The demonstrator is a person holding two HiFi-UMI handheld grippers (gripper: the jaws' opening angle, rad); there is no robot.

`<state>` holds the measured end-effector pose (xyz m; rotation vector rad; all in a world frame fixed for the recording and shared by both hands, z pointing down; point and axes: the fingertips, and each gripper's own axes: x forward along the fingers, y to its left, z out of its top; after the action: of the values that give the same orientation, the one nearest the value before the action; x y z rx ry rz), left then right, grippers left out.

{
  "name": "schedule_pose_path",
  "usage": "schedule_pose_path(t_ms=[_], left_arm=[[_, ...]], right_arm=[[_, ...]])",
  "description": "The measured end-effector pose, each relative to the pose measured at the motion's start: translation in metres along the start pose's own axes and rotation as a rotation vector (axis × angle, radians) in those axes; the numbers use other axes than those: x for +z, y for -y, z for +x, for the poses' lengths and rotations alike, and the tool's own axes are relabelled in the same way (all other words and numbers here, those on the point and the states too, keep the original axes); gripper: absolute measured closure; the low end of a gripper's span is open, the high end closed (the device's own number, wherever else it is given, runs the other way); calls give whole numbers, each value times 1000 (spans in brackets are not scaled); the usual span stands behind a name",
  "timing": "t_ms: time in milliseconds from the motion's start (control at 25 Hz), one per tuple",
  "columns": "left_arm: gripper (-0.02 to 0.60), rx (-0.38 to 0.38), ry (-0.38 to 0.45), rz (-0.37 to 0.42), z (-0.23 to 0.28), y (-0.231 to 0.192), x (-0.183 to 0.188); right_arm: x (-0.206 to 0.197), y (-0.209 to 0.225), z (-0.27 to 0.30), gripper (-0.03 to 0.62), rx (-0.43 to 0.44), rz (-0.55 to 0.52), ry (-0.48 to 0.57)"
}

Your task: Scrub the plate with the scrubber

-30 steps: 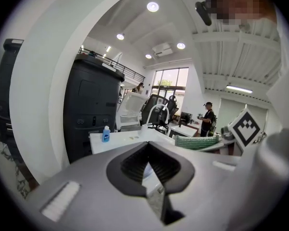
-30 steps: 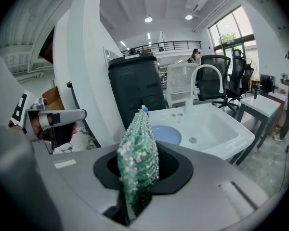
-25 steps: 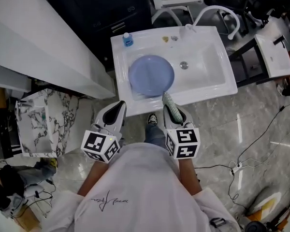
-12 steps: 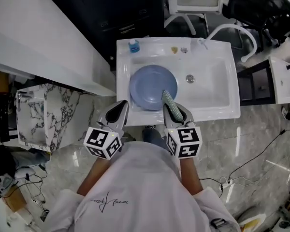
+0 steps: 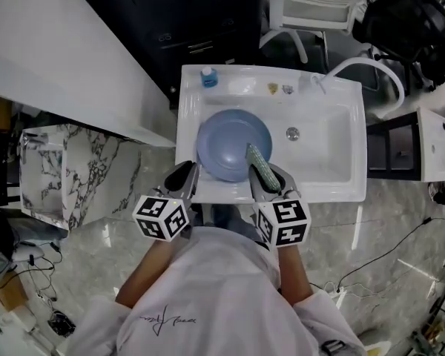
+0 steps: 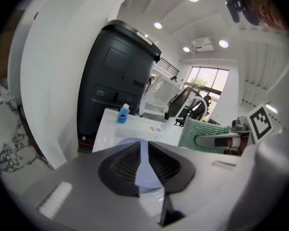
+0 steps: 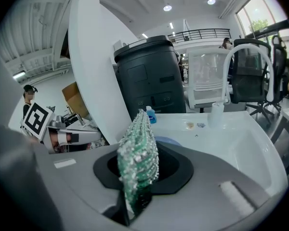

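Observation:
A round blue plate (image 5: 231, 142) lies flat in the left half of the white sink (image 5: 334, 188). My right gripper (image 5: 262, 175) is shut on a green scrubber (image 5: 256, 163), which stands on edge between the jaws (image 7: 137, 163) and reaches over the plate's near right rim. My left gripper (image 5: 188, 173) is at the sink's front edge, just left of the plate, with its jaws together and nothing held. In the left gripper view (image 6: 142, 148) the plate (image 6: 144, 171) shows through the thin slit between the jaws.
A small blue soap bottle (image 5: 208, 76) stands on the sink's back left corner, and a white faucet (image 5: 318, 84) at the back right. The drain (image 5: 292, 133) is right of the plate. A black cabinet (image 5: 200, 21) is behind, a marble block (image 5: 74, 176) on the left.
Both grippers have moved forward to the sink's front edge. The scrubber, before short of the plate, now reaches over its near right rim.

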<state>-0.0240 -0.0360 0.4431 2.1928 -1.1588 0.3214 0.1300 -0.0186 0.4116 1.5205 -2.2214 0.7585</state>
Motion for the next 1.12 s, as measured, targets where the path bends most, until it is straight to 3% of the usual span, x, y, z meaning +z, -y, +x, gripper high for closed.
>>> schedule_pose_path(t_ms=[360,520,760,1120], left_arm=[[528,7,-109,-248,28,-28,-47],[486,0,-150,-318,40,-33,-61],[476,14,-220,-480,57,-45,-84],[463,48,-291,-676,73,-51,-109]], right_arm=[[-6,-10,23,545,31,-50,-57],[-7,-12,34,545,32,-62,-79],[-10,-14,51,545,43,-83,-113],[-23,-33,73,541,200,-131,-197]])
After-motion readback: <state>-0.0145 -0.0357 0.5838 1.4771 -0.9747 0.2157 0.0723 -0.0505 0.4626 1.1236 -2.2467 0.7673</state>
